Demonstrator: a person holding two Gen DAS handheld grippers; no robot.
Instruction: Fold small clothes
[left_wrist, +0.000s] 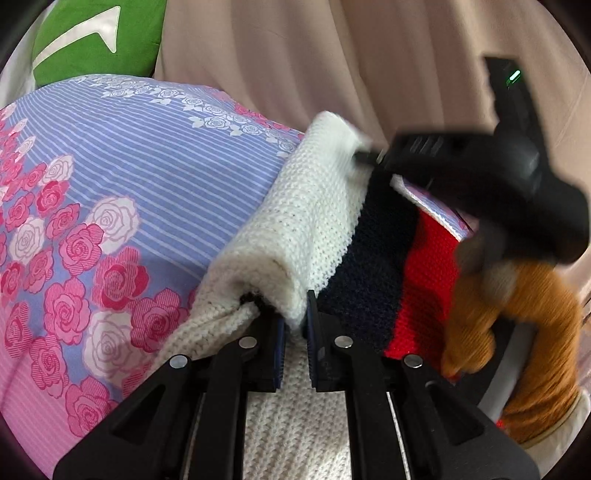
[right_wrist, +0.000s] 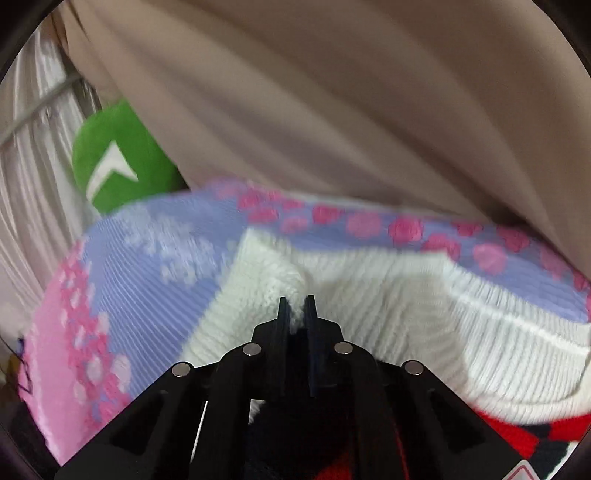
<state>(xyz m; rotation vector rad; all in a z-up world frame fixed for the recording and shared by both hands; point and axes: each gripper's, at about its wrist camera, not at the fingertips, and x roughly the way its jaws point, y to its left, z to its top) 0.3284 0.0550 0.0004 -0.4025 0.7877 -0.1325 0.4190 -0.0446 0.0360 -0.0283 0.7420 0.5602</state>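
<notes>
A small knit sweater (left_wrist: 306, 229) in white, navy and red bands lies on a floral bedsheet (left_wrist: 129, 177). My left gripper (left_wrist: 295, 325) is shut on a folded white edge of the sweater. My right gripper (left_wrist: 364, 157) shows in the left wrist view at the far end of the white part, pinching it. In the right wrist view the right gripper (right_wrist: 297, 310) is shut on white knit fabric of the sweater (right_wrist: 406, 306), and the view is blurred by motion. The red and navy pattern (right_wrist: 535, 435) shows at the lower right.
A green cushion (left_wrist: 92, 40) with a white arrow mark lies at the back left, also in the right wrist view (right_wrist: 118, 158). Beige curtain (right_wrist: 332, 110) hangs behind the bed. The operator's hand in an orange-brown sleeve (left_wrist: 517, 332) holds the right gripper.
</notes>
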